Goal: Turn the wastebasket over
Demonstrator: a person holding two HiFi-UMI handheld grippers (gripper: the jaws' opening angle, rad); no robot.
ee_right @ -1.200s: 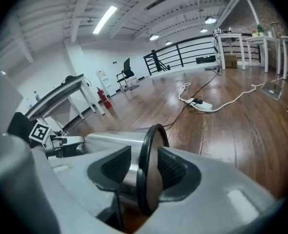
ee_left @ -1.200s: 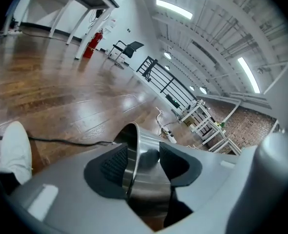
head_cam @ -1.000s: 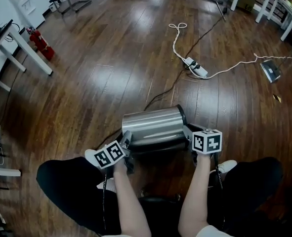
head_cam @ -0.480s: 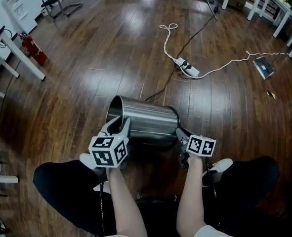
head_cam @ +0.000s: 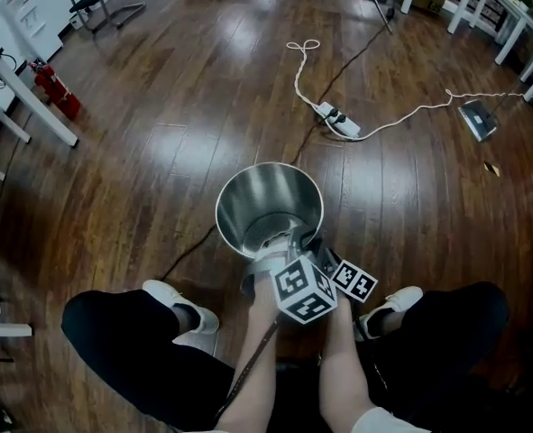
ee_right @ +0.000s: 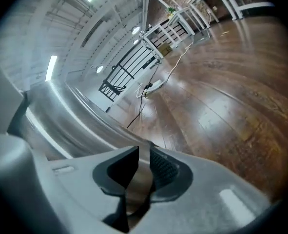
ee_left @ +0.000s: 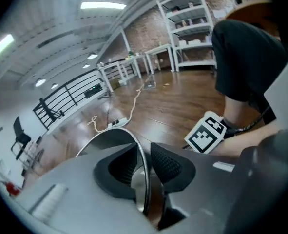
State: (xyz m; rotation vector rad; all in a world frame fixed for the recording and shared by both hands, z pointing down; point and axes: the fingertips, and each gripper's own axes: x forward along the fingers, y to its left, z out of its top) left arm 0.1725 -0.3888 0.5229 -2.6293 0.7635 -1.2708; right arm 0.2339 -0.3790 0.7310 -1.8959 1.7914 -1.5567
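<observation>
wastebasket [head_cam: 268, 207]: shiny steel, mouth turned up toward you so you look down its inside; it sits over the wooden floor [head_cam: 158, 170] just ahead of your knees, between your shoes. you cannot tell whether its base rests on the floor.
left gripper [head_cam: 282, 244]: on the near rim of the wastebasket, its marker cube [head_cam: 302, 296] just behind. in the left gripper view the thin rim [ee_left: 134, 147] runs straight between the two dark pads [ee_left: 169, 164]; the jaws are closing onto it and only a narrow slit is left.
right gripper [head_cam: 317, 245]: just beside the left one, on the same near edge, its cube [head_cam: 352, 280] touching or nearly touching the left cube. in the right gripper view the jaws stand a little apart and pinch a strip of the steel, with the wall [ee_right: 61, 116] curving away at the left.
your arms: both forearms run close together from the bottom of the head view up to the wastebasket.
floor beyond: a power strip [head_cam: 338, 120] with a white cord [head_cam: 410, 111], well apart from the wastebasket; a black cable [head_cam: 189, 251] passes near its left side.
far left: a red fire extinguisher [head_cam: 51, 88] by white desk legs.
</observation>
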